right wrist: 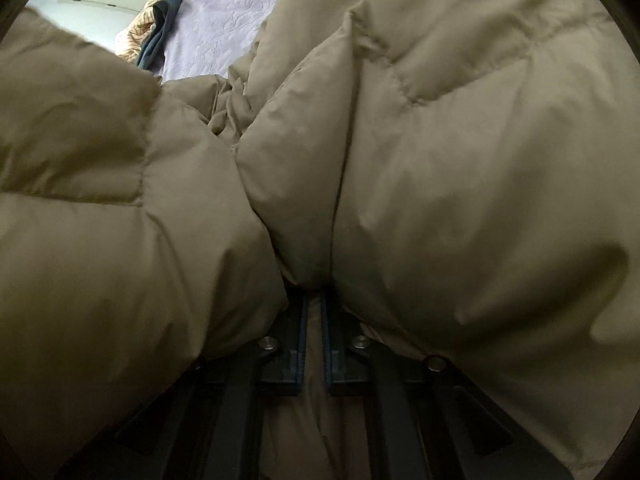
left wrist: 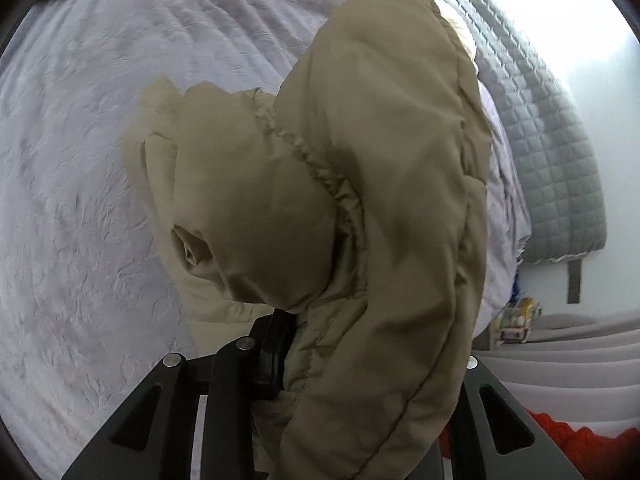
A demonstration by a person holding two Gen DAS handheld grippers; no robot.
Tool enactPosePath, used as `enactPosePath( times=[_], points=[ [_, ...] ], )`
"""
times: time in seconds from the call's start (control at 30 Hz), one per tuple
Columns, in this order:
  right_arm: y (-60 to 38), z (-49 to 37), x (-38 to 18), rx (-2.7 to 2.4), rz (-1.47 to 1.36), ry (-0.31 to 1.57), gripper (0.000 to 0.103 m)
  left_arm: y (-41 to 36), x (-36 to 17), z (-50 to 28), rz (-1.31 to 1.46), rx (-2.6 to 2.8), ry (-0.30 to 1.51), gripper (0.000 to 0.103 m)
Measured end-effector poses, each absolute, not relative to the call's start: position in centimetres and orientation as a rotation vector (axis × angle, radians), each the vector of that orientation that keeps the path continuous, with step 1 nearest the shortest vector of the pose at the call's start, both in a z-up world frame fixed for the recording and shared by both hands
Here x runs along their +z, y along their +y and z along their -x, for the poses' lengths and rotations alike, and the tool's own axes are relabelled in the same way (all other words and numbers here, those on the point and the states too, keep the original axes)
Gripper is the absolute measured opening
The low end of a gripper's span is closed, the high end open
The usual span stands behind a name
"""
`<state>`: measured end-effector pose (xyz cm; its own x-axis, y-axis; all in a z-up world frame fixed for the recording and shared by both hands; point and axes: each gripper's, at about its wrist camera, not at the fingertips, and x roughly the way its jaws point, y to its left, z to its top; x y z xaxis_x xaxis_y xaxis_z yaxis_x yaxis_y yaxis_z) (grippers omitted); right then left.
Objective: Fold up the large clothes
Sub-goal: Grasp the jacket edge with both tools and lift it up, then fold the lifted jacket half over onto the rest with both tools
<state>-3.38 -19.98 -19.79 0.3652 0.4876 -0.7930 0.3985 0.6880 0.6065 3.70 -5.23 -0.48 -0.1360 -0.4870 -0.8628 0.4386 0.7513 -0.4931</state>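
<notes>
Left wrist view. A khaki puffer jacket [left wrist: 360, 200] fills the middle and the 3 o'clock half of the frame, bunched and hanging in thick quilted folds with a gathered seam running diagonally across it. The left gripper [left wrist: 292, 344] sits at 6 o'clock; one black finger [left wrist: 276, 344] shows, pressed against the jacket, the other is buried under the fabric. The jacket looks pinched between the fingers, gripped at a padded edge. Behind the jacket, from 7 through 12 o'clock, lies a pale lavender bedspread [left wrist: 100, 160] with a raised embossed pattern; the lower part of the jacket rests on it. At 2 to 3 o'clock a grey quilted blanket [left wrist: 552, 152] hangs against a white wall. At 4 o'clock a small colourful packet [left wrist: 516, 320] sits near the bed's edge, too small to read. At 5 o'clock there is a red knitted cloth [left wrist: 568, 444].

Right wrist view. The same puffer jacket [right wrist: 460, 200] covers nearly everything, two big padded lobes meeting in a crease at centre. The right gripper [right wrist: 314, 340] is at 6 o'clock, its two blue-edged fingers [right wrist: 302, 344] close together with a strip of jacket fabric clamped between them. At 12 o'clock a patch of the lavender bedspread [right wrist: 224, 28] shows above the jacket. At 11 o'clock, beside the bedspread, lies an orange patterned garment [right wrist: 136, 36] with a dark teal garment [right wrist: 160, 36] touching it.
</notes>
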Motion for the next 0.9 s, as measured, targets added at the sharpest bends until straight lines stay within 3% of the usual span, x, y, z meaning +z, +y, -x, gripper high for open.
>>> enactPosePath(
  times=[0.33,0.4,0.43,0.47,0.53,0.57,0.63,0.67,0.9],
  points=[
    [-28.7,12.2,-13.3,-0.081,-0.906,1.116,0.009,-13.3,-2.7,-1.5,-0.118,-0.828,1.577,0.031],
    [-30.4,14.7,-12.8,-0.134,-0.944,1.093,0.009,-14.6,-4.0,-0.9,-0.119,-0.876,1.608,0.039],
    [-31.2,16.2,-12.6,-0.158,-0.956,1.084,0.010,-15.5,-4.7,-0.7,-0.095,-0.915,1.631,0.051],
    [-31.7,17.4,-12.4,-0.169,-0.961,1.079,0.010,-16.2,-5.4,-0.7,-0.073,-0.936,1.649,0.056],
    [-32.0,19.2,-12.0,-0.194,-0.961,1.076,0.012,-17.9,-6.8,-0.4,-0.078,-0.984,1.664,0.056],
    [-32.2,20.3,-11.8,-0.207,-0.959,1.077,0.018,-18.8,-7.5,-0.3,-0.101,-1.004,1.660,0.056],
    [-32.5,22.4,-11.2,-0.232,-0.959,1.066,0.072,-19.7,-9.0,-0.4,-0.106,-1.025,1.679,0.062],
    [-32.4,23.1,-10.7,-0.236,-0.965,1.044,0.077,-20.2,-9.8,-0.6,-0.078,-1.033,1.698,0.065],
    [-30.8,26.6,-6.3,-0.098,-1.037,0.860,0.077,-23.6,-12.6,-1.9,-0.054,-1.045,1.726,0.065]
  ],
)
